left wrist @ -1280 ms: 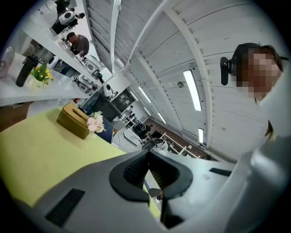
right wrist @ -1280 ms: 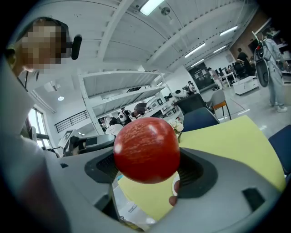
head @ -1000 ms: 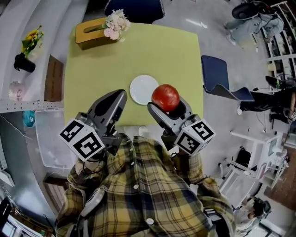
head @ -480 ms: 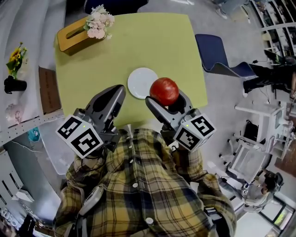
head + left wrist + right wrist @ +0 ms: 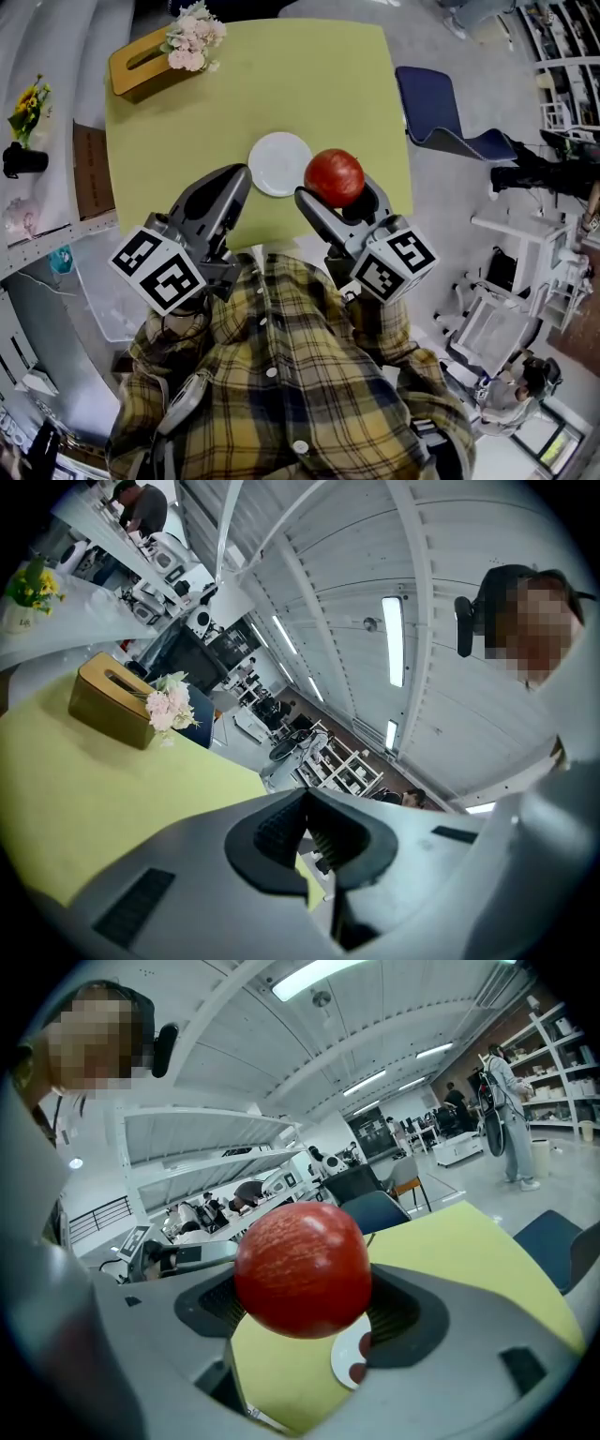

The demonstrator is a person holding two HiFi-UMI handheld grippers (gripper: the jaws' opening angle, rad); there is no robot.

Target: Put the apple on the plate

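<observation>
— Gripping what, the right gripper [image 5: 336, 197]?
— It is clamping the round red apple [image 5: 335, 175], at three o'clock of the round white plate [image 5: 277, 164]
— And the left gripper [image 5: 228, 187]?
— Sitting closed, holding nothing

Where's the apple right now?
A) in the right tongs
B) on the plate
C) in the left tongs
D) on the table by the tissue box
A: the right gripper view shows the apple clamped in the right tongs, and in the head view the plate is bare.
</observation>
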